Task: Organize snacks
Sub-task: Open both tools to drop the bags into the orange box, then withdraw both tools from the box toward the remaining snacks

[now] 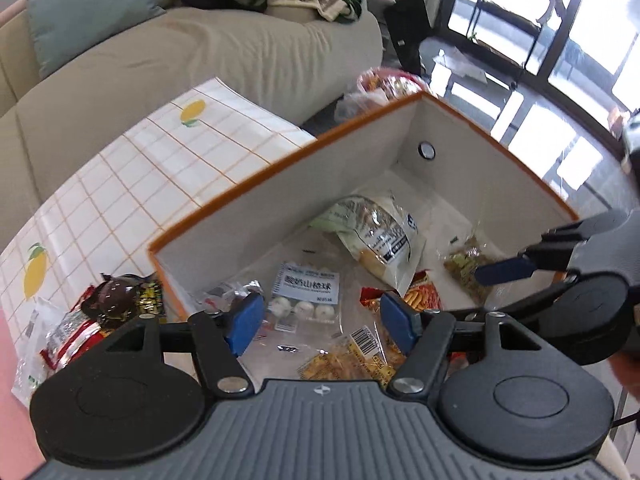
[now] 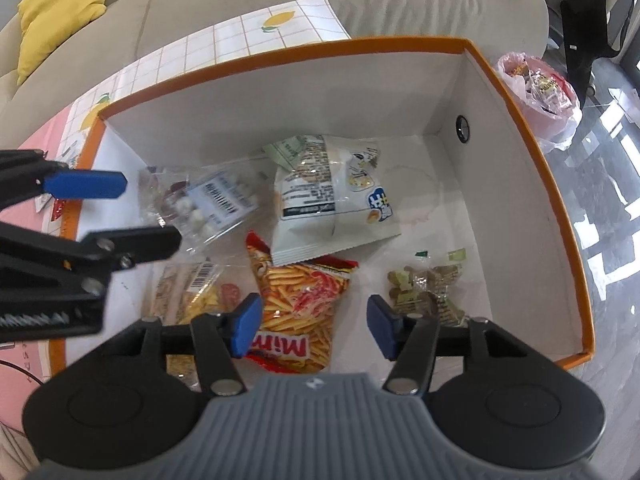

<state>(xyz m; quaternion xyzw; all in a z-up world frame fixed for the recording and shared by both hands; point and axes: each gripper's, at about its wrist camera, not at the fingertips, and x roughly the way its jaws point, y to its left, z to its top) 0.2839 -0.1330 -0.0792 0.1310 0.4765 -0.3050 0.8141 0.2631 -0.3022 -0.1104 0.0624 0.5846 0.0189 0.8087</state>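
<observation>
Orange-rimmed box (image 2: 532, 152) holds snack packets; both grippers' fingers apparently empty.

Chip bag (image 2: 298, 308) lower end behind tool, white bag's (image 2: 328, 196) print perhaps too blurred

A lemon-print tablecloth (image 1: 168, 160) bears the orange-rimmed box (image 1: 248, 184) and loose snack packets (image 1: 100, 312).

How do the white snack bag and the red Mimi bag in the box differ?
The white bag is pale with dark print; the Mimi bag is red and pictures orange sticks. The white bag lies farther back, its lower edge overlapping the Mimi bag's top. Both lie flat on the floor of the box.
</observation>
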